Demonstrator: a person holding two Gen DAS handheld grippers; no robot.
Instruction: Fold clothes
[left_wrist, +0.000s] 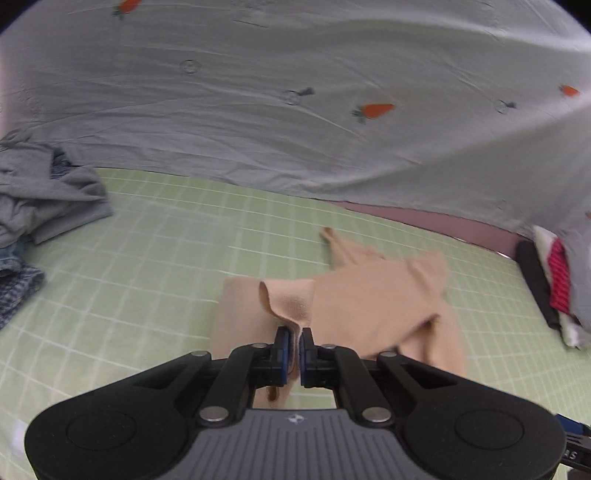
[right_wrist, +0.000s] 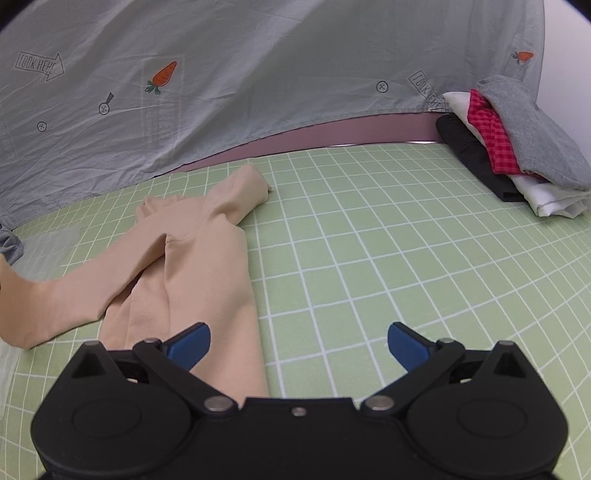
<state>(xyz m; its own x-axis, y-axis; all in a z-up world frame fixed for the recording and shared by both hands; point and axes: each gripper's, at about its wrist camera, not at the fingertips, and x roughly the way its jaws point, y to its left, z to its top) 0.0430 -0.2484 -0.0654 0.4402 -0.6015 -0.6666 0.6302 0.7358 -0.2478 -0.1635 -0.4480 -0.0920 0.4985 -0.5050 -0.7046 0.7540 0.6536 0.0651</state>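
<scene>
One pair of beige tights (right_wrist: 184, 266) lies across the left half of the green surface (right_wrist: 369, 258). Left hand-held gripper (left_wrist: 293, 338) pinches its edge at bottom centre; right hand-held gripper (right_wrist: 299, 343) is spread wide, empty. It looks thin, stretchy, slippery; hold the hems.

I see soft, even light with faint shadows; fisheye bends the edges, corners go black, left view slightly blurred.
</scene>
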